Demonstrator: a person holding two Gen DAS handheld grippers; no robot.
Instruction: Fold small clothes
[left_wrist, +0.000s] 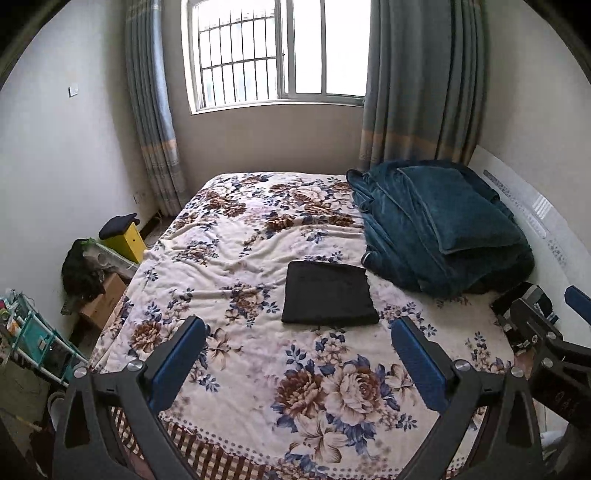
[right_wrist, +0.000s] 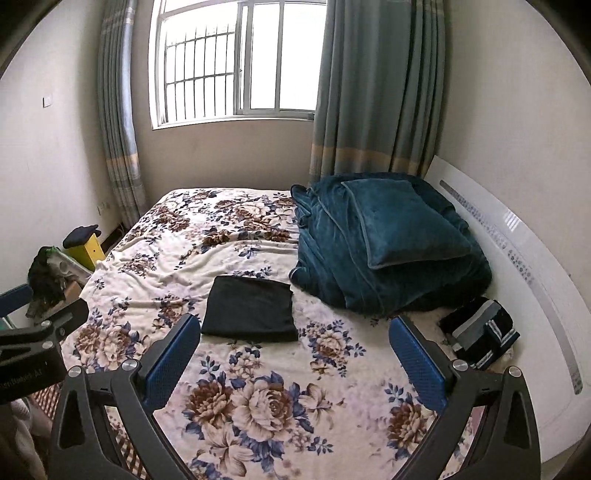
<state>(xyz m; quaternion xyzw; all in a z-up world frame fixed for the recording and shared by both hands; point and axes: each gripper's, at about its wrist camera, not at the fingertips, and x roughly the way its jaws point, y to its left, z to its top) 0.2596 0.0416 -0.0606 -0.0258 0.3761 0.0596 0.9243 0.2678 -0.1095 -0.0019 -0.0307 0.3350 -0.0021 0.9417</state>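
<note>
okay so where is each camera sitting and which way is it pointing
Left wrist: on the left claw, held open above the bed's near end, facing the window; the right claw shows at right.
Right wrist: on the right claw, open, facing likewise; the left claw shows at left.
Shared: folded black garment, teal blanket, floral bedspread.

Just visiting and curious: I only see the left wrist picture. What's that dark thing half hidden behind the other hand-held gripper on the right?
Observer: The right wrist view shows it whole: a small heap of dark clothes with grey panels and striped bands, beside the white headboard.
Visitor: Is that hand-held gripper holding anything?
Observer: No. The right hand-held gripper is wide open and holds nothing.
</note>
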